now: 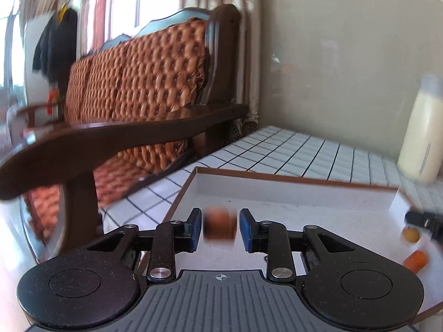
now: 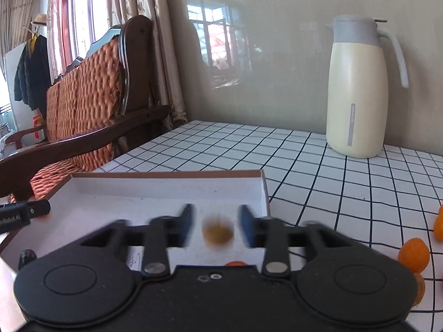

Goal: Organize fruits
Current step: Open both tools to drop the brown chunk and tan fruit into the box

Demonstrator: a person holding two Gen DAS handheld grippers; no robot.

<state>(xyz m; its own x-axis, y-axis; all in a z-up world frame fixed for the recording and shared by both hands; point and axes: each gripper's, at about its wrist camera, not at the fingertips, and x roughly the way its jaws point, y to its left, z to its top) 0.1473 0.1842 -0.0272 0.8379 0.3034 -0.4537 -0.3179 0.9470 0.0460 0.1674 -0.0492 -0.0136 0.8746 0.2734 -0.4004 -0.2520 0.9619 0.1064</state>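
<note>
left gripper point(image 1: 220, 228) jaws spread, blurred brown fruit point(image 1: 219, 226) between the pads, contact not discernible; right gripper point(image 2: 218, 228) jaws wide, blurred yellowish fruit point(image 2: 218, 232) between, clear of both pads. both positioned over white tray point(image 2: 166, 186). beyond, on checked tablecloth point(image 2: 304, 160): orange fruits point(image 2: 414, 254) right of tray, cream jug point(image 2: 357, 96) against wall.

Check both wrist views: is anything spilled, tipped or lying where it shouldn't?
Nothing spilled or tipped. The shallow white cardboard tray sits flat and the cream thermos jug stands upright. Only loose ends: several small orange fruits lie on the checked tablecloth right of the tray.
</note>
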